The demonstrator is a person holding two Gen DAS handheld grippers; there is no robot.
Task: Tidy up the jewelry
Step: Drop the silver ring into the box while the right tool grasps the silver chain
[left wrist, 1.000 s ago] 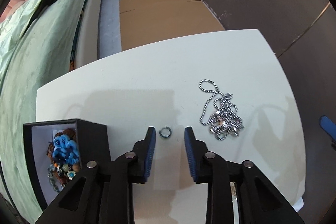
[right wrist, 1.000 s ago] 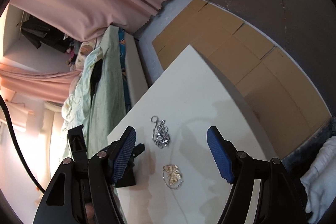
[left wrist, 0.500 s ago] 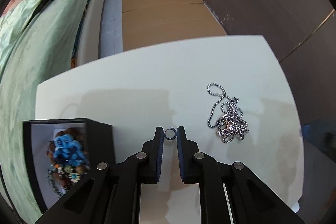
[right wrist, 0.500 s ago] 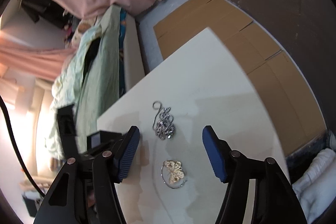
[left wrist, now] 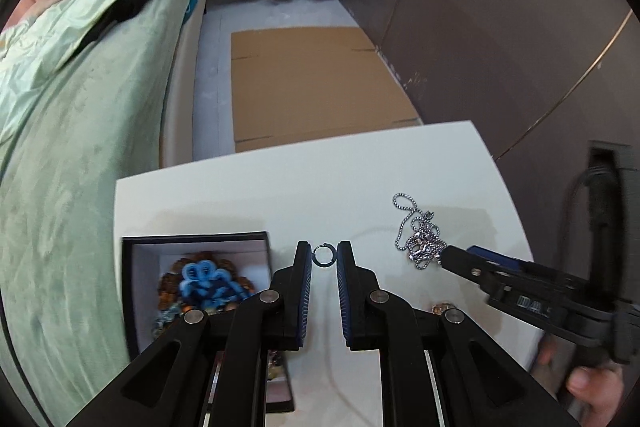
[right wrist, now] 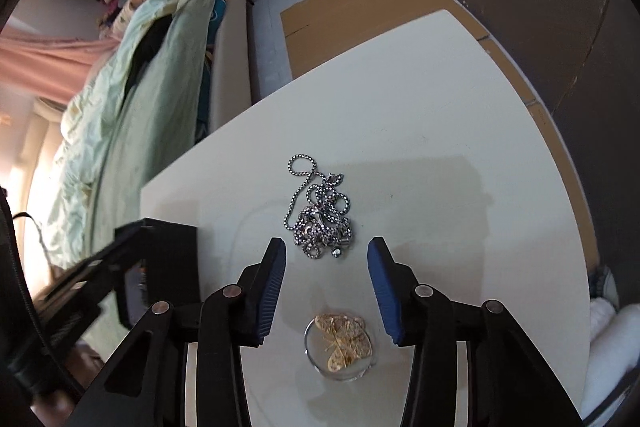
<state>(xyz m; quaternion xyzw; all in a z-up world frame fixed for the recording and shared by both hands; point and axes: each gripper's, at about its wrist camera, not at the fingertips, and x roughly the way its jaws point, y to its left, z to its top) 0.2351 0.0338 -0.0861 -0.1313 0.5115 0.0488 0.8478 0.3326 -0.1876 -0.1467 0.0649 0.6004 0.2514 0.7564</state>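
Your left gripper (left wrist: pixel 324 259) has the small dark metal ring (left wrist: pixel 323 256) pinched right at its tips, the blue-padded fingers (left wrist: pixel 305 291) pressing on either side of it. The ring sits upright between the pads, clear above the white bench (left wrist: pixel 320 187). Just to the left and below, the open black jewelry box (left wrist: pixel 192 238) with its pale lining sits on the bench near its left edge, and inside it you can see a blue beaded ornament (left wrist: pixel 204 281) on top of a heap of brown and mixed beads.

Over on the right of your left view, the right gripper comes in from the side, its black finger tip close to the tangled silver ball-chain necklace (left wrist: pixel 418 237). Your hand is wrapped around its handle at the lower right edge.

From the right wrist, your right gripper (right wrist: pixel 327 253) points down at the bench with its fingers closing, though a wide gap remains and nothing is pressed between the pads. The silver necklace (right wrist: pixel 322 217) lies in a bunched pile just ahead of the tips, flat on the bench, one loop of chain trailing toward the far side. Nearer you, between the finger bases, the gold filigree butterfly piece on a thin silver hoop (right wrist: pixel 342 345) rests on the bench, untouched. The black box (right wrist: pixel 168 255) shows at the left, partly hidden behind the blurred left gripper.
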